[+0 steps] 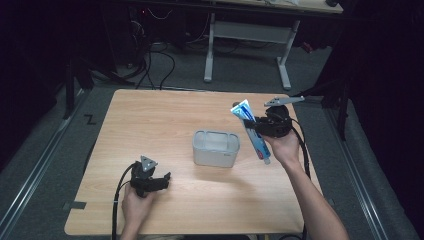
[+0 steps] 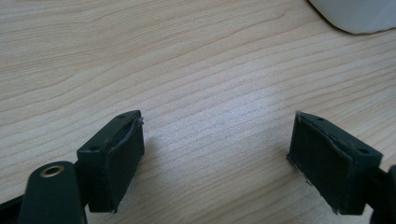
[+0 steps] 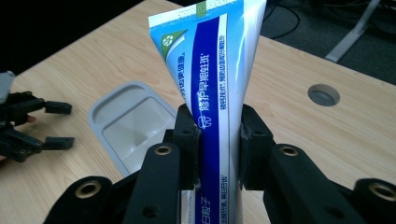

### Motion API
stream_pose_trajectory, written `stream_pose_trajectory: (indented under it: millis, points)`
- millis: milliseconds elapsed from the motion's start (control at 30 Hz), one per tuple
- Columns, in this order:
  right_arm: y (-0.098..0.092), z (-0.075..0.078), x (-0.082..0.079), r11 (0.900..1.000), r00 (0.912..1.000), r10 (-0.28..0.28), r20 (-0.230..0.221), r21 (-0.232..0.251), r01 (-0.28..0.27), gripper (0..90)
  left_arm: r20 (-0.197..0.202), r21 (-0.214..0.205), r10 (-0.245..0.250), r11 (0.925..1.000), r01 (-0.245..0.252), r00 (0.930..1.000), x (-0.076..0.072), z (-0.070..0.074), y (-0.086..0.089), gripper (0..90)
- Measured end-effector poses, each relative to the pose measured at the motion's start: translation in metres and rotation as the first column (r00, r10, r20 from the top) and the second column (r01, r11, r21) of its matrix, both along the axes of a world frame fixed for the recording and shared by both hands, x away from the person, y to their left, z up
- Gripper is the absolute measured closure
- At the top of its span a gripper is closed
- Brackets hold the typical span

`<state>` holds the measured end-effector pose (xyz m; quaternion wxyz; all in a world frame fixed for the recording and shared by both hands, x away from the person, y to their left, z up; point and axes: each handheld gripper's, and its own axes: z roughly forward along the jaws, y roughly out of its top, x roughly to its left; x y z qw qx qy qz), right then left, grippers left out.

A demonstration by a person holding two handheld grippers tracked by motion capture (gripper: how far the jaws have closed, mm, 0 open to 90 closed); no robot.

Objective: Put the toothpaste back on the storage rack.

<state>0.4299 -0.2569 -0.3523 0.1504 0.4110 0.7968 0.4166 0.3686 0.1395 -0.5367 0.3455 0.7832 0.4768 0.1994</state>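
Observation:
A blue and white toothpaste tube (image 1: 251, 130) hangs tilted above the table's right side, flat end up, cap end down. My right gripper (image 1: 259, 126) is shut on its middle; in the right gripper view the tube (image 3: 212, 79) rises between the two pads (image 3: 186, 135). A grey open-topped plastic bin (image 1: 216, 148) stands at the table's middle, seen too as the bin (image 3: 128, 119) left of the tube. My left gripper (image 1: 165, 179) rests low on the table near the front left, open, with bare wood between its fingers (image 2: 116, 154).
The wooden table (image 1: 165, 112) has a round cable hole (image 3: 323, 94) near its far right corner. A white curved rim (image 2: 355, 14) of the bin shows beyond the left jaws. Cables and a desk frame (image 1: 247, 45) lie on the floor behind.

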Motion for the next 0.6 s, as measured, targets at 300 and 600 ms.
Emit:
stream_pose_trajectory:
  millis: [300,600]
  points:
    - [-0.002,0.004,-0.012,0.9993,0.9996,0.017,0.022,0.034,-0.017,73.1,0.0,0.0,0.0,1.0,0.0,1.0,0.0,0.0,0.0,18.4]
    - [0.009,0.017,-0.015,0.9966,0.9969,0.053,0.059,0.06,-0.056,73.0,0.0,0.0,0.0,1.0,0.0,1.0,0.0,0.0,0.0,18.4]
